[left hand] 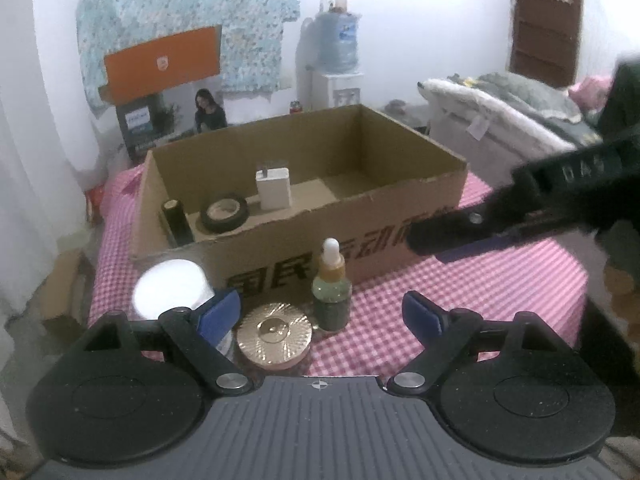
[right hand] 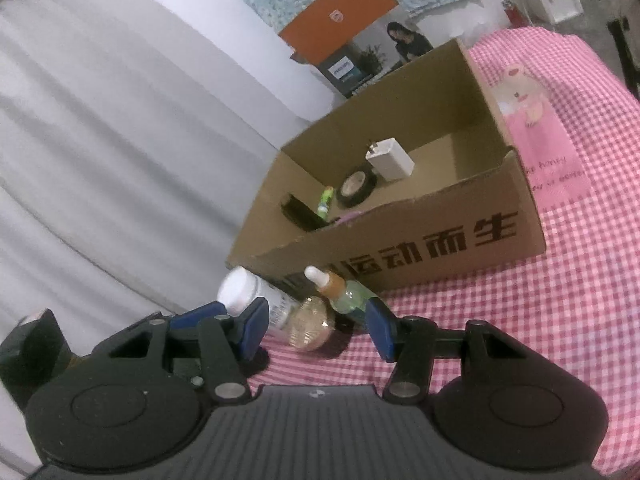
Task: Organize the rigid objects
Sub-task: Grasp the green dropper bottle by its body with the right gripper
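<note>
An open cardboard box [left hand: 400,220] stands on the pink checked cloth. Inside it are a white charger [left hand: 273,190], a black tape roll [left hand: 225,213] and a black cylinder [left hand: 176,220]. In front of the box stand a white bottle [left hand: 172,290], a round gold lid [left hand: 274,334] and a green dropper bottle [left hand: 331,292]. My left gripper [left hand: 322,316] is open just short of the lid and dropper, holding nothing. My right gripper [right hand: 316,326] is open too, facing the same white bottle [right hand: 256,294], gold lid [right hand: 312,322] and dropper bottle [right hand: 340,286]. One of its fingers [left hand: 440,232] reaches in from the right.
An orange and grey printed carton [left hand: 168,92] stands behind the box, with a water dispenser [left hand: 336,60] by the far wall. A heap of bedding [left hand: 500,108] lies at the right. A small green item [right hand: 325,200] lies in the box [right hand: 400,248]. White fabric [right hand: 100,160] hangs to the left.
</note>
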Demonstrator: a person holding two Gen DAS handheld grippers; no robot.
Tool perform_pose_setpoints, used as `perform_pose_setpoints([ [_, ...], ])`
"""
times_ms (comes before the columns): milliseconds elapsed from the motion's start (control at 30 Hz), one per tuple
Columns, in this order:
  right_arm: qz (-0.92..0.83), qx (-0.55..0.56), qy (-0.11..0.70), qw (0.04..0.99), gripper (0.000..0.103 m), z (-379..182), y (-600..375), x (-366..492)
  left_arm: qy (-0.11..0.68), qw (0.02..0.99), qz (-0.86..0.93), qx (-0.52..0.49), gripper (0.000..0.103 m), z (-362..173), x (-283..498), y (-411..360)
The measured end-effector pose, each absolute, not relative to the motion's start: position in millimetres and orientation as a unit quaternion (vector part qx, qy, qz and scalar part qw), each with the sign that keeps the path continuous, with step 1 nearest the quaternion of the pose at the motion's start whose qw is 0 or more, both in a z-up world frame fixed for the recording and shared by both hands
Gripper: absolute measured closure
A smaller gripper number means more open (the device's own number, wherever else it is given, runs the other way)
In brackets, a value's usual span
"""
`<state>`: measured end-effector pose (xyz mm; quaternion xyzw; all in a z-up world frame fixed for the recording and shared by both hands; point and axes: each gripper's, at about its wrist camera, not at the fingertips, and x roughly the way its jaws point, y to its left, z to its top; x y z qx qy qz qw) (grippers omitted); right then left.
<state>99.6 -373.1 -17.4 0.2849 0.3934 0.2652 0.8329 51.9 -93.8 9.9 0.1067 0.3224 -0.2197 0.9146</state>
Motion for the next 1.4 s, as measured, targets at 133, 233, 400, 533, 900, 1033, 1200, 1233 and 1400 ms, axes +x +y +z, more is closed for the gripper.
perform_pose_setpoints([
  [133, 0.27, 0.232, 0.39, 0.849, 0.047, -15.3, -351.9, 102.4, 0.306, 0.915, -0.224, 0.136, 0.02, -8.2, 61.0, -109.1],
  [233, 0.269, 0.192, 0.386, 0.861, 0.047, -14.1, -336.8, 109.5, 0.298, 0.914, -0.234, 0.144, 0.025, -17.7, 63.0, -114.7],
  [400, 0.268, 0.153, 0.39, 0.868, 0.049, -18.1, -319.2, 123.2, 0.302, 0.911, -0.238, 0.151, 0.042, -29.9, 78.6, -121.6],
  [533, 0.27, 0.136, 0.394, 0.868, 0.055, -21.1, -310.2, 133.2, 0.313, 0.908, -0.241, 0.138, 0.054, -35.4, 86.5, -120.0],
  [900, 0.27, 0.122, 0.401, 0.867, 0.08, -23.1, -312.9, 134.7, 0.317, 0.907, -0.26, 0.099, 0.066, -39.0, 97.9, -117.7],
  [1033, 0.257, 0.124, 0.406, 0.868, 0.08, -21.0, -323.8, 127.1, 0.314, 0.902, -0.283, 0.094, 0.066, -41.0, 90.2, -123.7],
  [1200, 0.251, 0.128, 0.413, 0.866, 0.08, -20.0, -335.0, 120.7, 0.303, 0.901, -0.286, 0.121, 0.065, -47.0, 80.7, -133.7],
  [1233, 0.253, 0.127, 0.414, 0.865, 0.08, -19.9, -335.8, 120.7, 0.303, 0.901, -0.282, 0.127, 0.065, -48.7, 80.7, -134.9],
  [1400, 0.255, 0.119, 0.415, 0.865, 0.077, -20.8, -333.0, 122.3, 0.309, 0.899, -0.277, 0.139, 0.064, -55.3, 82.4, -138.6],
])
